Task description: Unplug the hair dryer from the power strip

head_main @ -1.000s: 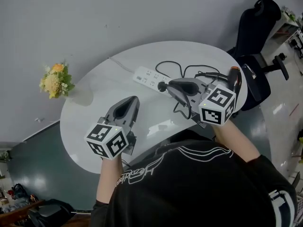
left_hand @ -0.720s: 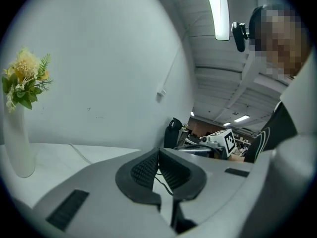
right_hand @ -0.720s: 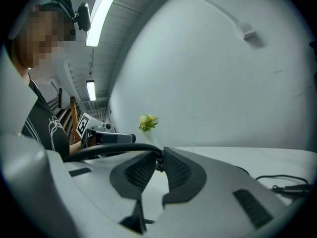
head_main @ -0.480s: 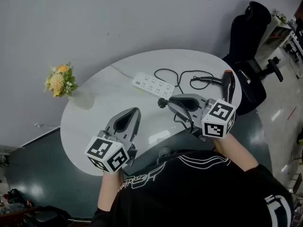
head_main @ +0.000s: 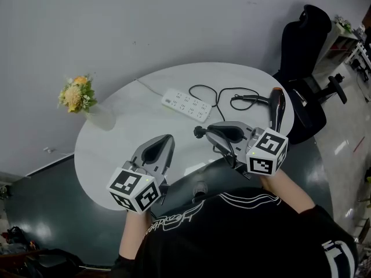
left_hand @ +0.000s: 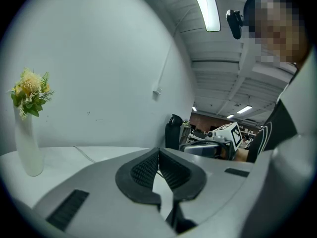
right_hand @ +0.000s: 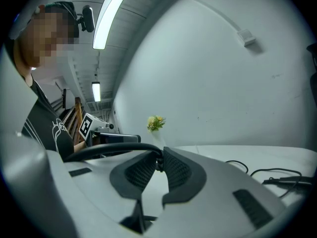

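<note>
A white power strip (head_main: 186, 103) lies across the back of the round white table (head_main: 127, 126). The black hair dryer (head_main: 277, 109) rests at the table's right edge, and its black cable (head_main: 215, 94) loops behind the strip. My right gripper (head_main: 204, 132) is shut on the dryer's black plug (head_main: 197, 131) and holds it above the table, apart from the strip. In the right gripper view the plug (right_hand: 159, 163) sits pinched between the pads, the cable arching off to the left. My left gripper (head_main: 168, 138) hovers at the front left, shut and empty (left_hand: 158, 153).
A white vase of yellow flowers (head_main: 78, 97) stands at the table's left edge. The strip's white cord (head_main: 148, 86) runs off the back. A black office chair (head_main: 307, 45) stands beyond the table on the right. My torso is close against the front edge.
The right gripper has pulled back from the power strip toward me, and the plug has come away with it. The left gripper also drew back slightly, still shut.
</note>
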Available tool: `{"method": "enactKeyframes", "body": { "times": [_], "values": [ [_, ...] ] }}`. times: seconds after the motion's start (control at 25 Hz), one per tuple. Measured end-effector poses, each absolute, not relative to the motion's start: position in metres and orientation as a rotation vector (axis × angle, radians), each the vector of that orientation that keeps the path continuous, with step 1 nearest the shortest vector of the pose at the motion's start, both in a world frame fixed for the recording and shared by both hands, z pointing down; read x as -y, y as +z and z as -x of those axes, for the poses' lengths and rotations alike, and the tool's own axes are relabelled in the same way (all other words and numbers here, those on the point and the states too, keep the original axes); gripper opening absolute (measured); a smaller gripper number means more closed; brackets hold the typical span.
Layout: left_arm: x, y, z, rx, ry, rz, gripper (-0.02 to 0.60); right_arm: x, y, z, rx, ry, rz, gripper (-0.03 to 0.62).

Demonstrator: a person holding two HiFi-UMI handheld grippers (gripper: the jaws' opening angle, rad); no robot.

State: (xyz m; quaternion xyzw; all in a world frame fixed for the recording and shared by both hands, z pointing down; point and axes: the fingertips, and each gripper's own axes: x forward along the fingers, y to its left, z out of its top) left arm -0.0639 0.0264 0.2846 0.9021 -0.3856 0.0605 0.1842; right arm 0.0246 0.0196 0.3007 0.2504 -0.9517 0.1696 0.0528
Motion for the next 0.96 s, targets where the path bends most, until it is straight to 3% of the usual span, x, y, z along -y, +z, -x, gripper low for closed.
{"method": "enactKeyframes", "body": {
  "times": [0.96],
  "values": [
    [-0.039,0.299,0.047,1.125,0.243,-2.520,0.005,-0.023,0.309,-0.039,2.899,0.561,-0.757,0.028]
  ]
}}
